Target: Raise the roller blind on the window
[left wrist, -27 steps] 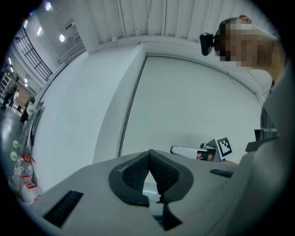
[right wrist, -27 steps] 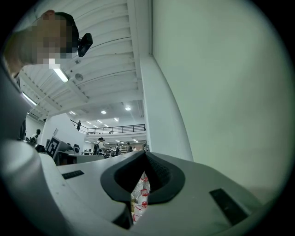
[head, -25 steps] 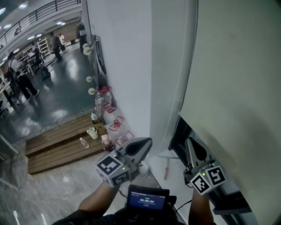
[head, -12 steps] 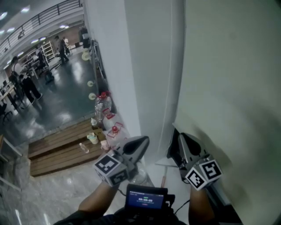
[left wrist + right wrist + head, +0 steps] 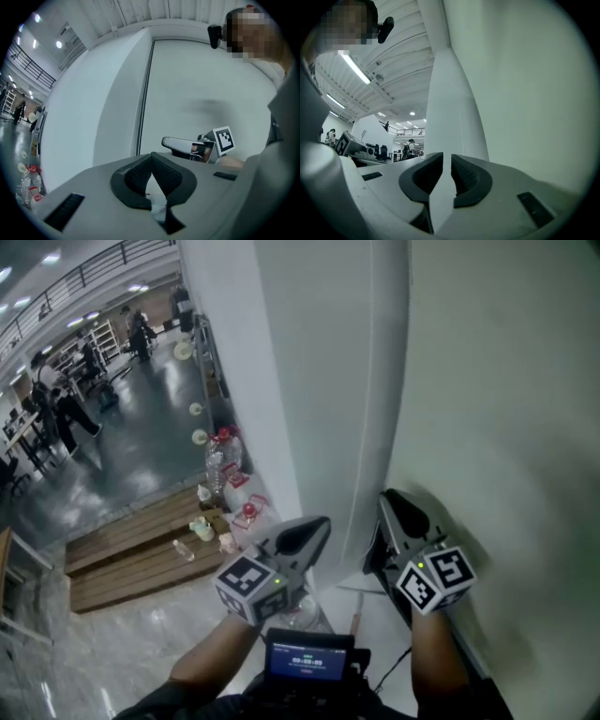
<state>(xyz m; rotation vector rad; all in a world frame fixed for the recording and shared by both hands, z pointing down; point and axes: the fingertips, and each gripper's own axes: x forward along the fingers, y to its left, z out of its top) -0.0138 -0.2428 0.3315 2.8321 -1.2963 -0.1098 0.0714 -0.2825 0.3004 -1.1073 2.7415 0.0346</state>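
Note:
The pale roller blind [image 5: 506, 381] fills the right of the head view and hangs next to a white wall column [image 5: 328, 381]. My right gripper [image 5: 389, 501] points up at the blind's lower left corner, and the blind's bottom edge is hidden behind it. In the right gripper view its jaws [image 5: 446, 157] are opening, with a narrow gap showing only pale surface. A thin beaded cord [image 5: 461, 126] runs down just right of that gap. My left gripper [image 5: 317, 526] hovers left of the blind; its tips [image 5: 151, 157] meet, holding nothing.
A white sill [image 5: 375, 615] with a reddish pen [image 5: 356, 620] lies under the grippers. A small screen device [image 5: 305, 657] sits at the person's chest. Far below left are a wooden platform [image 5: 131, 549], water bottles [image 5: 220, 460] and people on a glossy floor.
My right gripper has risen and shifted left along the blind's lower corner, and the dark window strip under the blind no longer shows. The left gripper has barely moved.

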